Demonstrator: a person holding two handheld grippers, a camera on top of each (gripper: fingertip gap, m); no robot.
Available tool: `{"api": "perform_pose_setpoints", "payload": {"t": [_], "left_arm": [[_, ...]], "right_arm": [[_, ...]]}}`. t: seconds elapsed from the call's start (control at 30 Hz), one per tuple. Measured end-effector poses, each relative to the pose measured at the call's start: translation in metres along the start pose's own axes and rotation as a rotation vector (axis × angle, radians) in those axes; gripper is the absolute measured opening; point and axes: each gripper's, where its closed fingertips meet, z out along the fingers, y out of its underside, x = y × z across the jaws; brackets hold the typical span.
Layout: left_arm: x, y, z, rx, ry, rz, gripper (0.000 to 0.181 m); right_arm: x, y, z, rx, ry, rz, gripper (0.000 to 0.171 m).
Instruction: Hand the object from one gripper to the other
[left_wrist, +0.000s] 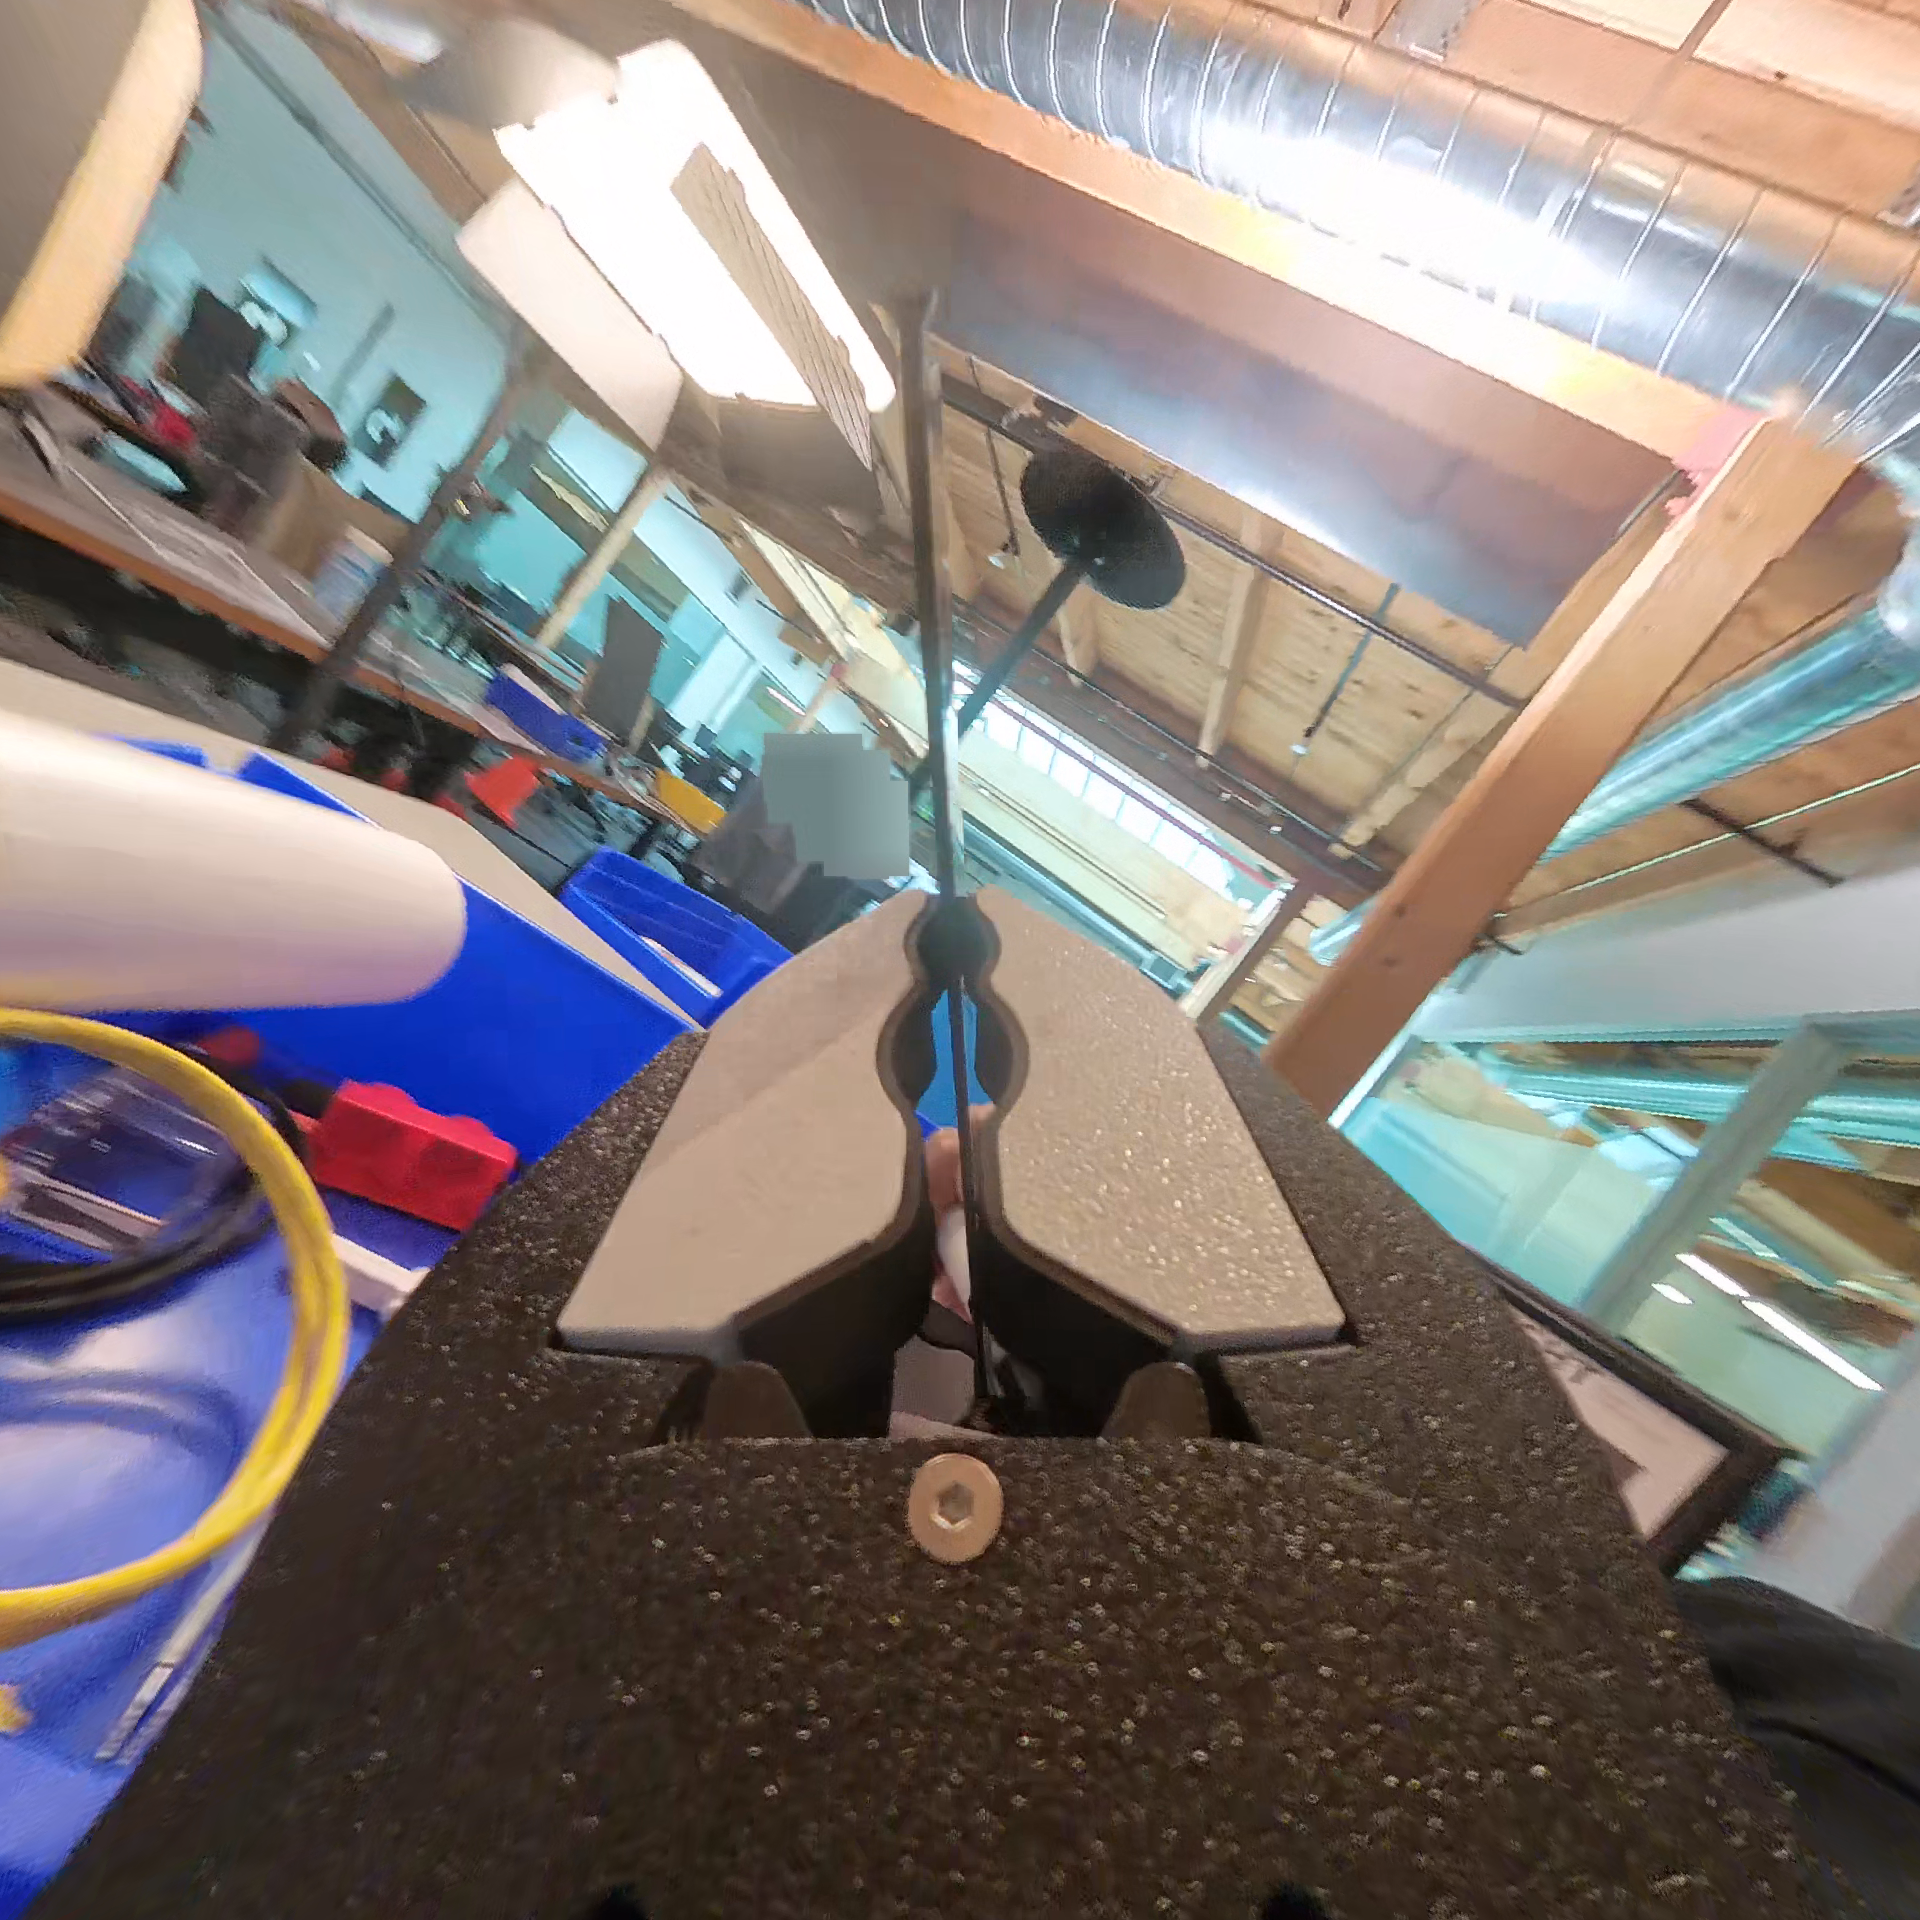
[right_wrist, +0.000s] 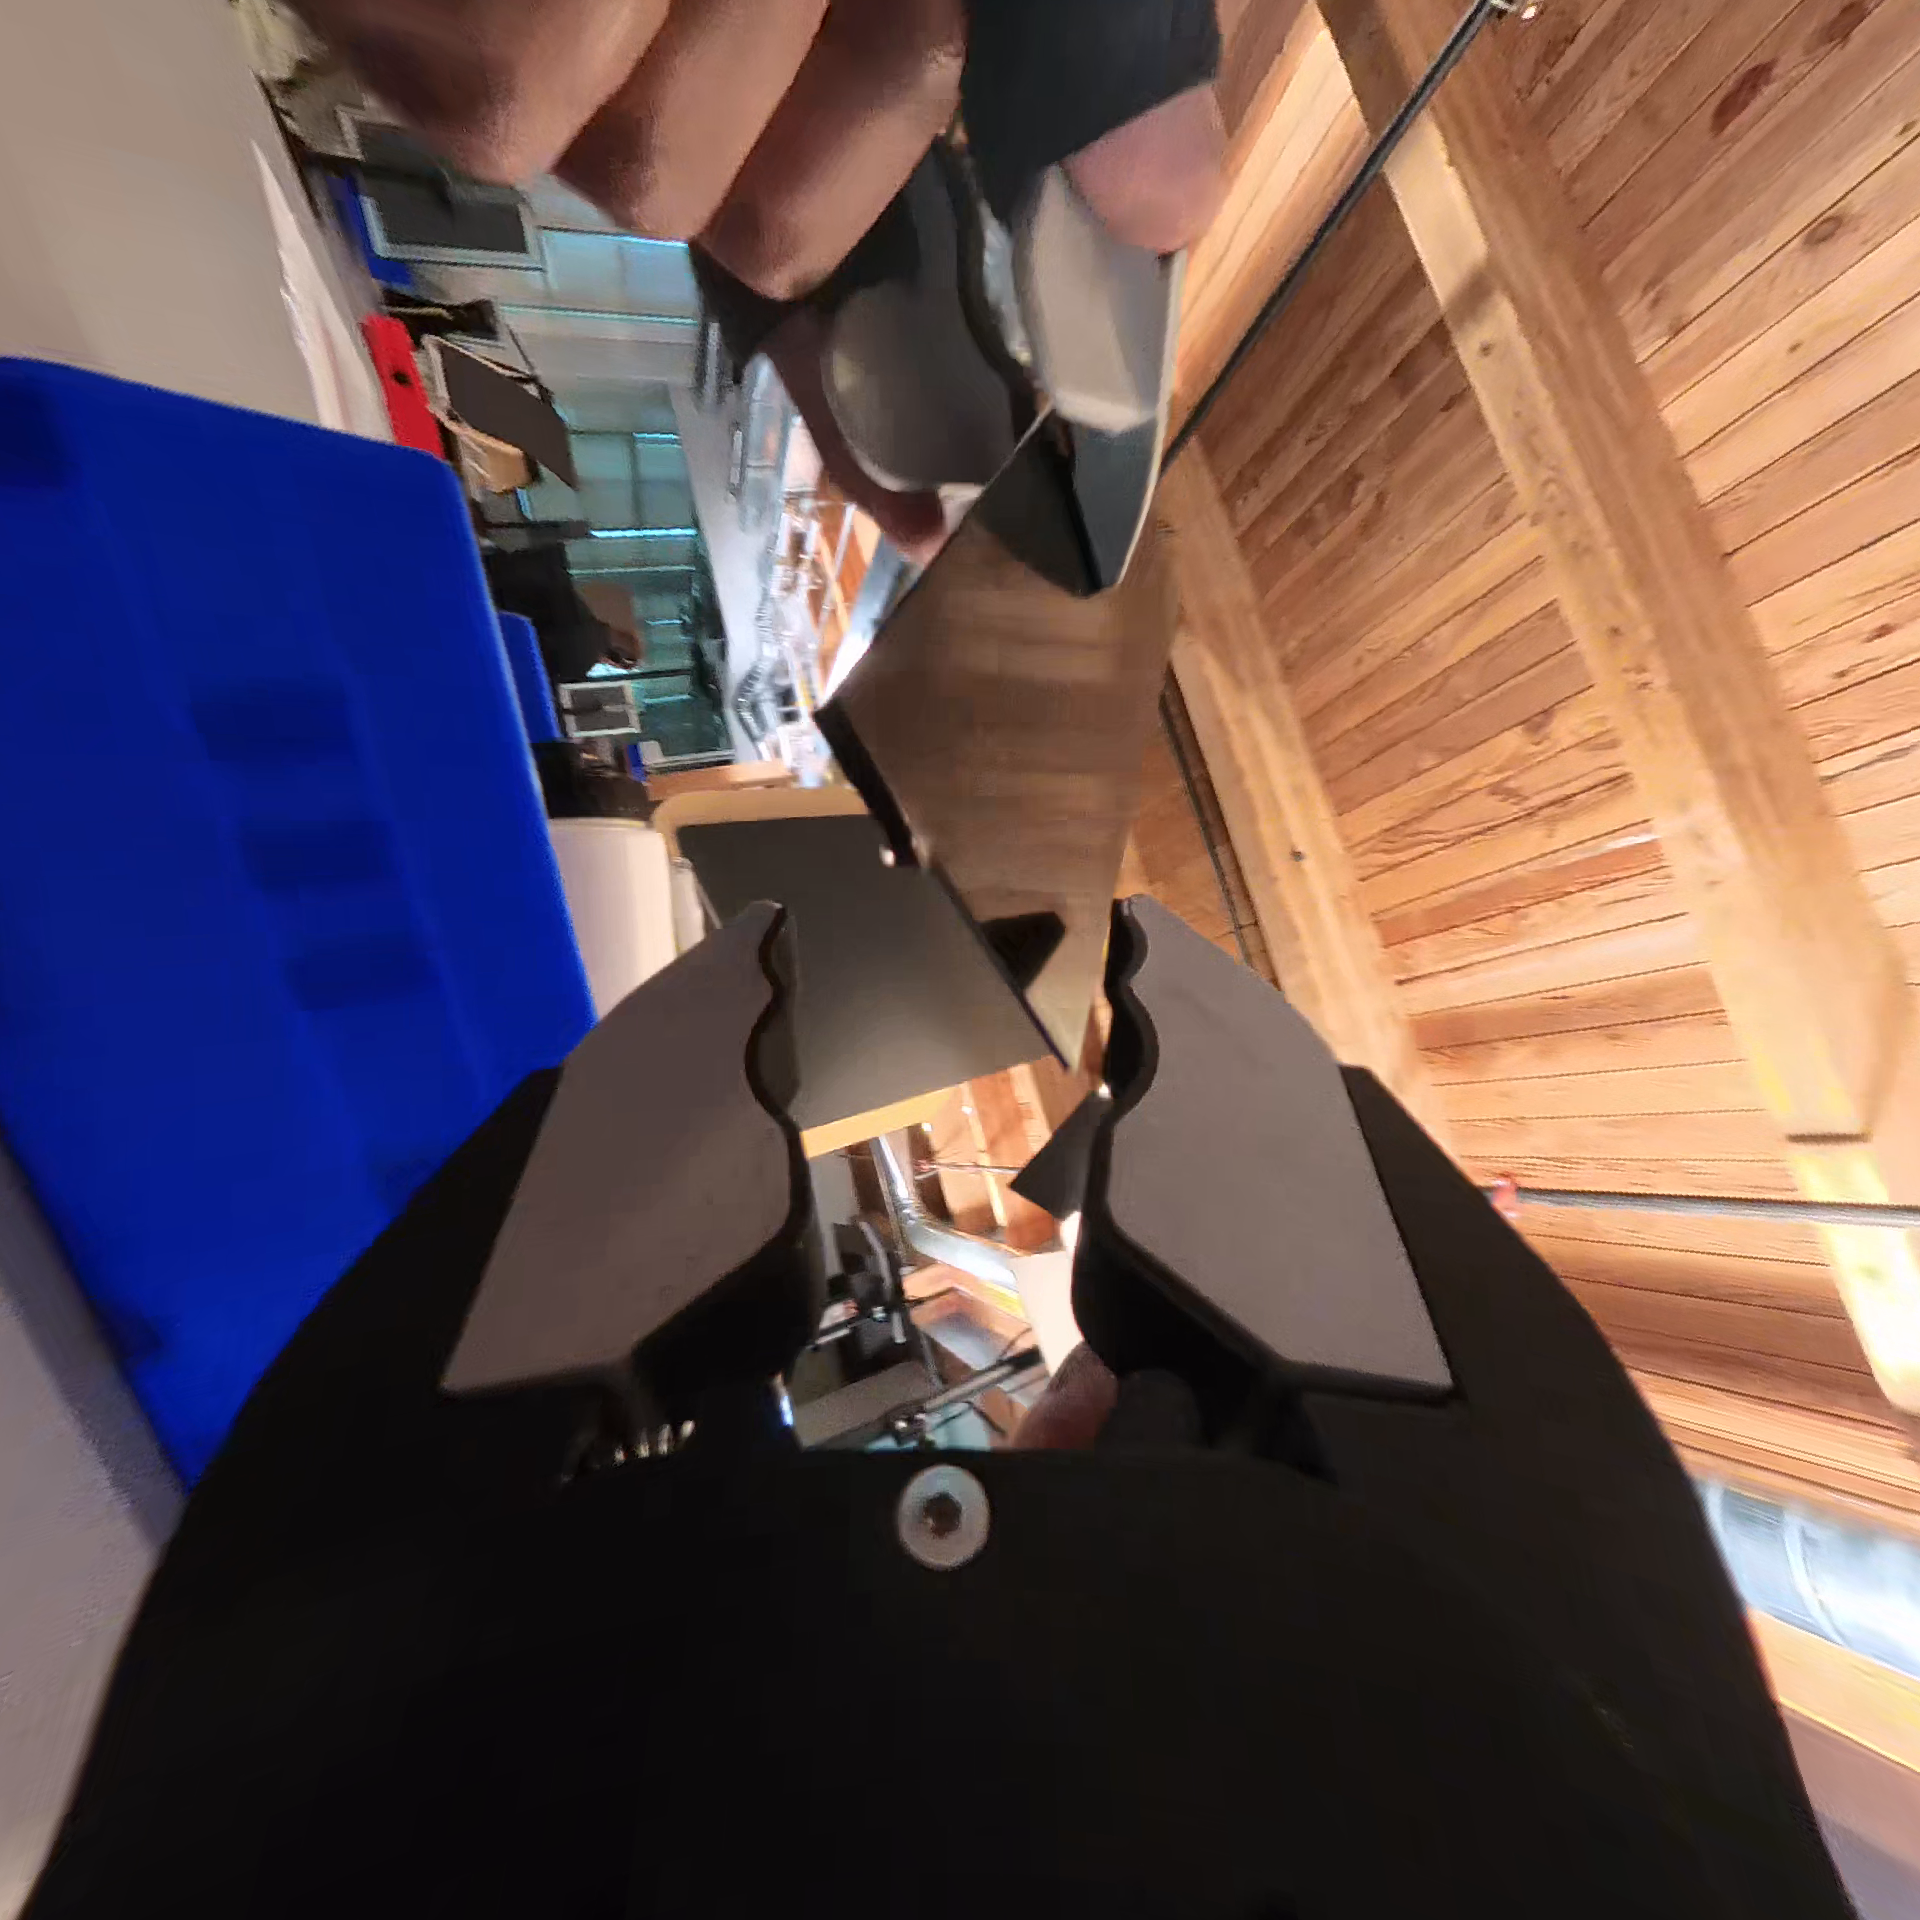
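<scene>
The object is a thin, dark, glossy plate. In the left wrist view I see the plate (left_wrist: 932, 623) edge-on as a thin black line sticking up from my left gripper (left_wrist: 951, 914), which is shut on it. In the right wrist view the plate (right_wrist: 1018, 748) shows its flat side, which reflects the wooden ceiling. The left gripper (right_wrist: 1049, 488) holds its far end, with a person's hand (right_wrist: 675, 125) behind it. My right gripper (right_wrist: 945, 925) is open, and the plate's near corner reaches in between its fingers without being clamped.
Blue plastic bins (left_wrist: 540, 997) stand to the left and also show in the right wrist view (right_wrist: 260, 831). A white roll (left_wrist: 208, 894), a yellow cable loop (left_wrist: 301, 1299) and a red box (left_wrist: 416, 1143) are at the left. A wooden post (left_wrist: 1558, 779) rises at the right.
</scene>
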Motion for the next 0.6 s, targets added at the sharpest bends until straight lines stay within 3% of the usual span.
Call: {"api": "perform_pose_setpoints", "payload": {"t": [0.03,0.13,0.2,0.27,0.37,0.47,0.6], "left_arm": [[0.0,0.006,0.003,-0.022,0.016,-0.041,0.003],[-0.001,0.024,0.011,-0.096,0.05,-0.088,0.007],[-0.003,0.028,0.014,-0.141,0.046,-0.006,0.026],[-0.011,0.032,0.016,-0.205,-0.003,0.15,0.057],[-0.023,0.027,0.011,-0.265,-0.078,0.421,0.082],[-0.035,0.021,0.002,-0.325,-0.154,0.672,0.094],[-0.035,0.019,-0.008,-0.373,-0.143,0.898,0.095]], "right_arm": [[0.004,-0.002,0.0,0.0,0.033,-0.012,0.053],[0.02,-0.003,-0.003,-0.016,0.135,-0.016,0.005],[0.024,0.003,-0.003,-0.037,0.103,0.072,0.003],[0.028,0.012,-0.002,-0.051,0.061,0.191,0.004],[0.024,0.026,-0.001,-0.086,-0.077,0.38,0.003],[0.027,0.039,-0.005,-0.093,-0.202,0.636,0.002],[0.027,0.037,-0.022,-0.011,-0.47,0.979,0.002]]}}
